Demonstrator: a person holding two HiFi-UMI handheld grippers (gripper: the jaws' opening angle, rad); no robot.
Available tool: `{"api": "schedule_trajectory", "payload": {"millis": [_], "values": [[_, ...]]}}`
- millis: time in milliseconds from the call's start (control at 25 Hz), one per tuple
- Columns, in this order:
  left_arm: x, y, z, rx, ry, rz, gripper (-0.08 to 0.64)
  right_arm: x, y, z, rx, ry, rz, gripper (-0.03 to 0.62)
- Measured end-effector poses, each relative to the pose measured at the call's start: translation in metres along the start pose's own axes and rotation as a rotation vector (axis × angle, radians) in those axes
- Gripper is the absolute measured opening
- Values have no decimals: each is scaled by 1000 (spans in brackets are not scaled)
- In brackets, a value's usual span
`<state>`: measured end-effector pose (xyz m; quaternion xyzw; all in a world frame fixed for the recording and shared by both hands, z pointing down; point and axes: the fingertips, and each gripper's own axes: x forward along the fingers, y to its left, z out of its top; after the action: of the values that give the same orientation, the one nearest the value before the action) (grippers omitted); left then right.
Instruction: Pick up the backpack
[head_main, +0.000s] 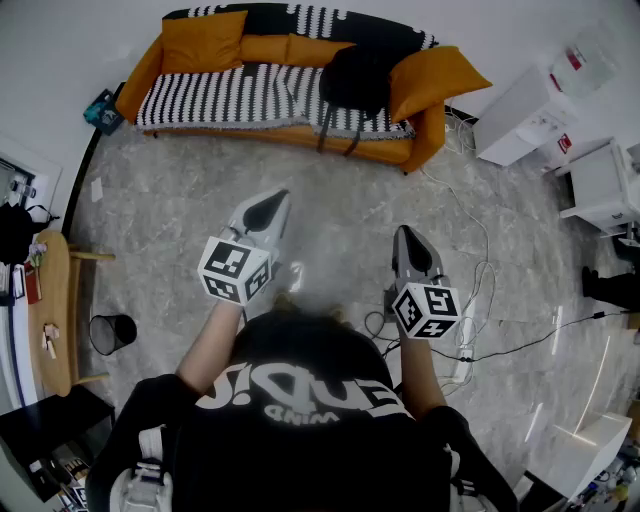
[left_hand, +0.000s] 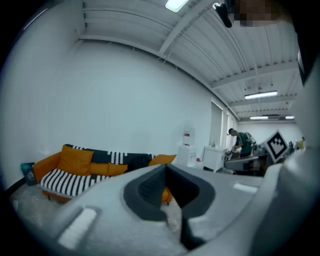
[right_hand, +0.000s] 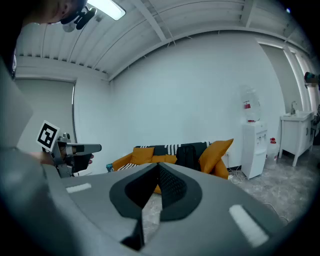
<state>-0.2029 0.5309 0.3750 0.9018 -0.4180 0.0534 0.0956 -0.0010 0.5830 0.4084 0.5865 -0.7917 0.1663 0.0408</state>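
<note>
Biggest thing here is the grey marbled floor (head_main: 330, 225), which fills most of the head view. At its far edge, against the white wall, sits an orange sofa (head_main: 420, 140) with a black-and-white striped throw (head_main: 215, 95) over the seat and the backrest.

The black backpack (head_main: 355, 75) is on that sofa, a bit right of the middle. It stands upright and leans on the backrest, with its straps hanging over the front edge of the seat. A big orange cushion (head_main: 435, 78) is propped right beside it on the right, and a second cushion (head_main: 205, 42) sits at the left end, well apart from it.

White cabinets (head_main: 525, 115) line the right side of the room, and the right gripper view shows a water dispenser (right_hand: 252, 142) there too. On the far left there's a wooden table (head_main: 52, 310) with a black bin (head_main: 112, 332) just beside it. Cables (head_main: 480, 335) trail over the floor on the right.

Both tongs are held out in front of the person, well short of the sofa and tipped slightly down toward it. The left gripper (head_main: 270, 208) has its jaws pressed together pad to pad, gripping nothing. Same for the right gripper (head_main: 410, 245): jaws together and empty. In the right gripper view the backpack sits just above the jaw tips.

Smallest bit is a teal thing (head_main: 103, 110) on the floor at the sofa's left end. Can't tell what it is.
</note>
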Motion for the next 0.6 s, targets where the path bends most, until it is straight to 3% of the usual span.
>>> {"api": "schedule_trajectory", "payload": {"millis": [360, 600], "values": [[1, 30, -5, -12, 15, -22, 2, 22, 18, 0, 40, -18, -14, 2], [0, 57, -12, -4, 27, -79, 2, 39, 33, -16, 36, -9, -70, 2]]}}
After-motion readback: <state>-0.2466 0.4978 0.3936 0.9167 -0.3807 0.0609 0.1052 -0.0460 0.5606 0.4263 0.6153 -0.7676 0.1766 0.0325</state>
